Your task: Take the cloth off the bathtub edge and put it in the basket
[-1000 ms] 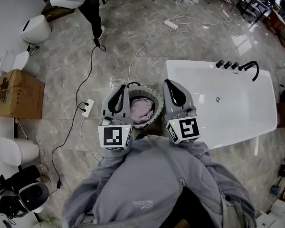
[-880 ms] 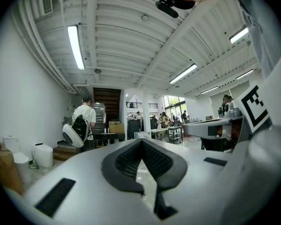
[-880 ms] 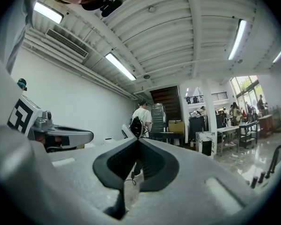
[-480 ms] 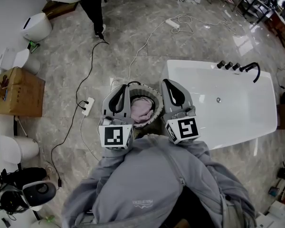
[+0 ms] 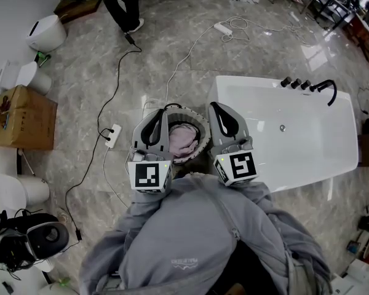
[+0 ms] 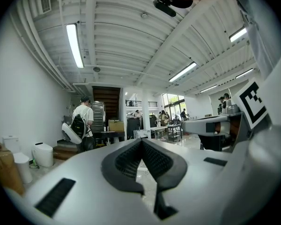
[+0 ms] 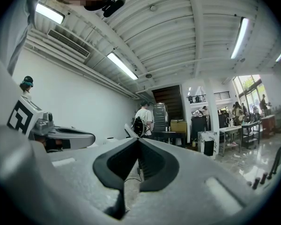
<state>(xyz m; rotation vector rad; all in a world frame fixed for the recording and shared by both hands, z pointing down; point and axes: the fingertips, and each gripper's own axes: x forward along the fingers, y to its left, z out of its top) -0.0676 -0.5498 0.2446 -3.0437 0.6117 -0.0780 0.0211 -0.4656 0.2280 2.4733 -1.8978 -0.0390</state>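
In the head view a pink cloth (image 5: 182, 140) lies inside the round woven basket (image 5: 202, 141) on the floor, just left of the white bathtub (image 5: 307, 146). My left gripper (image 5: 162, 112) is held up above the basket's left side, jaws shut and empty. My right gripper (image 5: 213, 106) is raised between the basket and the tub's left end, jaws also shut with nothing in them. Both gripper views look level across the room; the left gripper (image 6: 141, 140) and right gripper (image 7: 138, 140) each show their tips meeting.
A white power strip (image 5: 114, 137) and black cable (image 5: 111, 97) lie on the marble floor left of the basket. A cardboard box (image 5: 23, 120) and toilets (image 5: 46, 34) stand at the left wall. A person (image 5: 124, 2) stands at the top. Black taps (image 5: 313, 86) sit on the tub's far edge.
Both grippers have stayed in place, shut. The person at the top of the head view has stepped slightly, and the view has shifted a little.
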